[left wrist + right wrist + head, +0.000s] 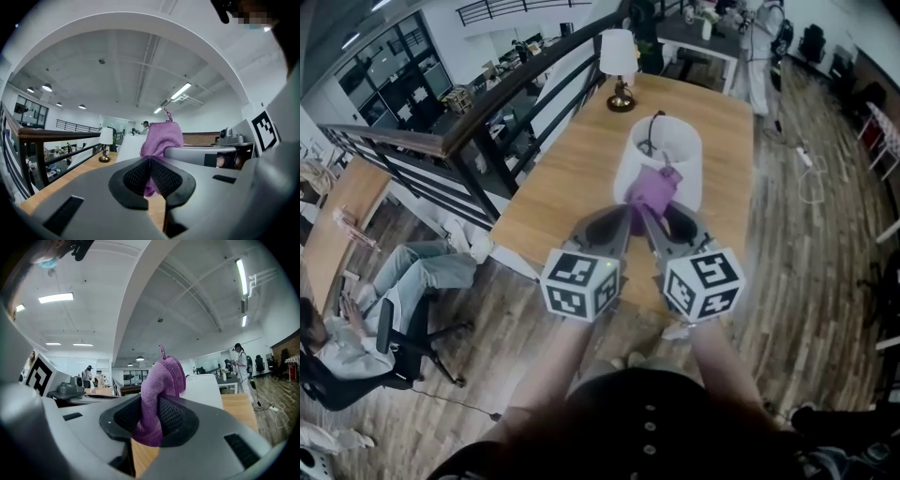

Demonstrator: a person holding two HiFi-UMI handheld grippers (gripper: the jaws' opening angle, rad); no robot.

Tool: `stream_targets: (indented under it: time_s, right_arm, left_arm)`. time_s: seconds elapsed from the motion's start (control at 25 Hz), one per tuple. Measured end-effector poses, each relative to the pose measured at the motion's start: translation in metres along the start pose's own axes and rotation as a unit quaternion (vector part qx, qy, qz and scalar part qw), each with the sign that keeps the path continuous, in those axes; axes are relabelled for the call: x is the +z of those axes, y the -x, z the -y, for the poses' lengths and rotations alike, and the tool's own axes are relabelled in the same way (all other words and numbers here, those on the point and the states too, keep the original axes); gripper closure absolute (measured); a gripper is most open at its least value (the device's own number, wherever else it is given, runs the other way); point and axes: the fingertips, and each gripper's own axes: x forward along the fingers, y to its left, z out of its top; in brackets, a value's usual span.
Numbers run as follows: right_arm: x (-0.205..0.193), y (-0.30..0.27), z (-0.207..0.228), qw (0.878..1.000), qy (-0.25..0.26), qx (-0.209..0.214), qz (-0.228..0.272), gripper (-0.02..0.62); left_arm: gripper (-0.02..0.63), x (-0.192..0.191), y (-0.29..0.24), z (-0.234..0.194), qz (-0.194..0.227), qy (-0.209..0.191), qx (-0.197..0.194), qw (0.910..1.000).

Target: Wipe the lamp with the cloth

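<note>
Wooden table [572, 178], seen from above: it is carrying the lamp [675, 155], whose broad white shade is standing just beyond your two grippers. A small table lamp [619, 56] is sitting well apart at the far end.

Left gripper [150, 161]: you are holding its jaws pressed together. Purple is showing above and below the pads, so it is apparently pinching a thin edge of the cloth [652, 190].

Right gripper [152, 416]: you are clamping it on a thick fold of the same cloth, which is bulging up between the jaws. The bunched cloth is hanging at the near side of the shade. Whether it is touching the shade cannot be told.

Step in hand, as judged: you are bringing the cloth to the shade to begin wiping.
- A wider pad of cloth would be wiping better than this tight wad.
- Consider letting the left gripper release so that it can be steadying the shade.
- Light strokes along the shade's wall are advisable, since a thin shade is likely to be denting or tipping under a hard push.
- Only cloth, never jaw, should be meeting the shade.

Writing: none is reading anywhere. Each marker cube [579, 281] is bearing black-and-white square patterns, not letters
</note>
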Motion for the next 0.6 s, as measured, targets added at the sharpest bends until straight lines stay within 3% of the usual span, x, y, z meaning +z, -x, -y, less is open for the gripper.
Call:
stream_targets:
  time_s: [0.6]
  right_arm:
    - [0.053, -0.057, 0.006, 0.999, 0.009, 0.007, 0.042, 0.497]
  left_arm:
    - [0.594, 0.058, -0.025, -0.042, 0.038, -0.042, -0.003, 0.9984]
